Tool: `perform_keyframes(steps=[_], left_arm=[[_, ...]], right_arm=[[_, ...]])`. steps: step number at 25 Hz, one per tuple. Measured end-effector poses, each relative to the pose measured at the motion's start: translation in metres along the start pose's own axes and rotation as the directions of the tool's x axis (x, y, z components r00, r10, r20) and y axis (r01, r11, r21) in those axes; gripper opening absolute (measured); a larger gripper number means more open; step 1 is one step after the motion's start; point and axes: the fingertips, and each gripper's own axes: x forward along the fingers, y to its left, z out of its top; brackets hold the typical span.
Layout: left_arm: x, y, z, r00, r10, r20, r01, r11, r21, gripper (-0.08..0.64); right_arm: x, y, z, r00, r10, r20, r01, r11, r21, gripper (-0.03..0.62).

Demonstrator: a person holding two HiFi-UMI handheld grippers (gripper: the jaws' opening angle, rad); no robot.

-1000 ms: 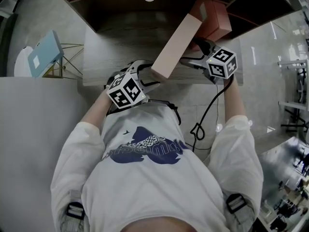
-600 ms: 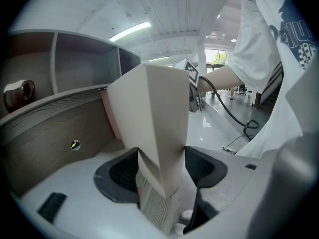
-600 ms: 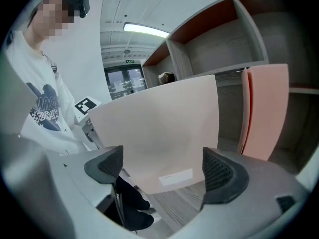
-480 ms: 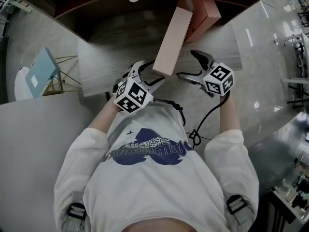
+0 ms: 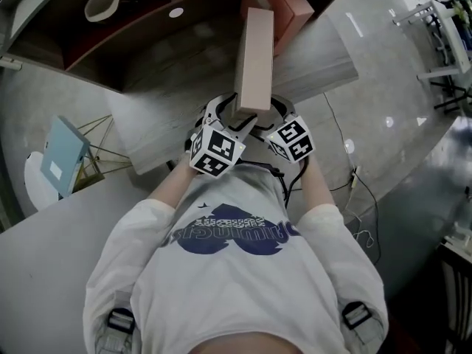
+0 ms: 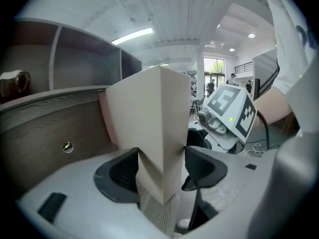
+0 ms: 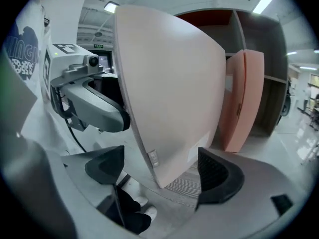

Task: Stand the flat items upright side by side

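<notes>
While the left hand-held gripper point(image 6: 162, 172) is staying clamped on the box's point(image 5: 254, 57) near corner, the right hand-held gripper point(image 7: 162, 173) is arriving with jaws apart around that same end, not pressing. Against a second ago, the box is sitting squarer on the bench point(image 5: 162, 116), beside the red box point(image 5: 284, 2), probably ready for uprighting.

The left claw point(image 6: 160, 156) and the right claw point(image 7: 159, 158) sit close side by side at the ends of outstretched forearms point(image 5: 169, 190), both tipped downward. The left claw's jaws press on either side of the pale box's point(image 5: 254, 57) lower end. The right claw's jaws stand spread, the same box between them, neither pad touching it
</notes>
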Motion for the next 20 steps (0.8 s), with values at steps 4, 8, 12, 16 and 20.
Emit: perform_keyframes(steps=[4, 8, 12, 16, 20], left_arm=[[0.001, 0.003, 0.001, 0.998, -0.052, 0.025, 0.052, 0.999, -0.005, 0.301], [-0.002, 0.007, 0.004, 0.994, -0.1, 0.045, 0.099, 0.995, 0.015, 0.301], [-0.005, 0.01, 0.007, 0.991, -0.127, 0.033, 0.124, 0.989, 0.086, 0.301], [0.0, 0.016, 0.011, 0.995, -0.088, 0.037, 0.082, 0.987, 0.137, 0.301], [0.013, 0.025, 0.016, 0.998, -0.035, 0.054, 0.03, 0.995, 0.095, 0.302]], right_arm=[[0.003, -0.013, 0.003, 0.992, -0.128, -0.008, 0.128, 0.99, 0.059, 0.463], [-0.001, -0.021, 0.006, 0.985, -0.171, -0.028, 0.172, 0.983, 0.07, 0.463], [-0.004, -0.024, 0.006, 0.984, -0.172, -0.039, 0.174, 0.984, 0.049, 0.463], [-0.003, -0.034, 0.009, 0.986, -0.162, -0.034, 0.163, 0.986, 0.023, 0.463], [0.002, -0.05, 0.01, 0.992, -0.128, 0.003, 0.127, 0.99, 0.061, 0.463]])
